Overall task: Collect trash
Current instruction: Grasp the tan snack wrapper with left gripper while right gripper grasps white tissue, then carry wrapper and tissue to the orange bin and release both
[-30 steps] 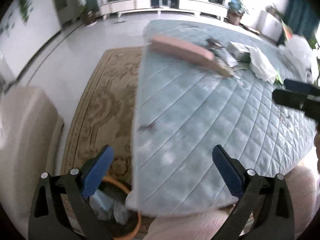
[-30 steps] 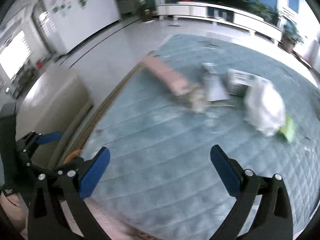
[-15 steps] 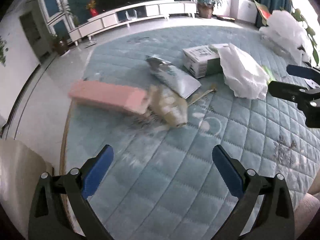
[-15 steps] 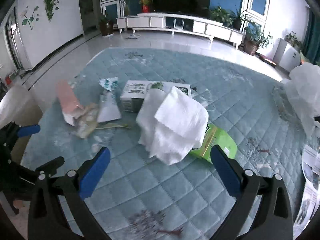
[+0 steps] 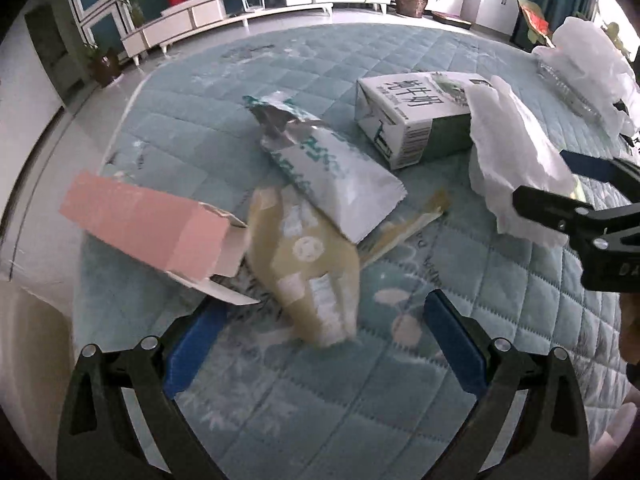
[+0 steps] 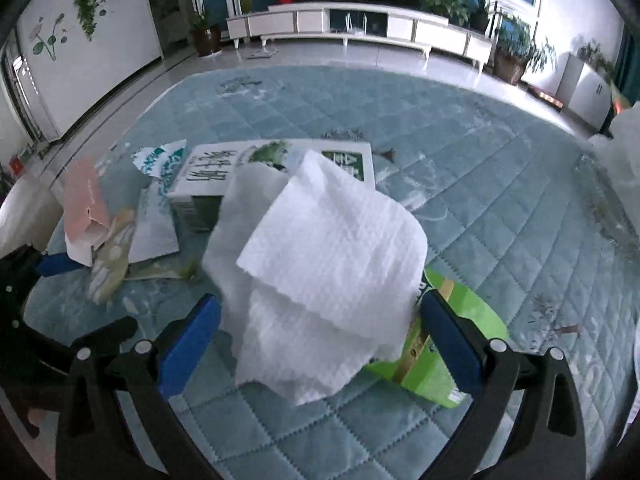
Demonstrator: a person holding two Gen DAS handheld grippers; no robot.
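Right claw (image 6: 320, 340) gapes astride the paper towel (image 6: 320, 264) (untouched).

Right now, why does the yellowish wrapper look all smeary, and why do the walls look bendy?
Left wrist view: the yellowish wrapper and the pink box are smeared by motion blur; the milk carton print stays readable. Right wrist view: the paper towel is sharp and bright. Both views: the fisheye lens bends the walls and darkens the corners.
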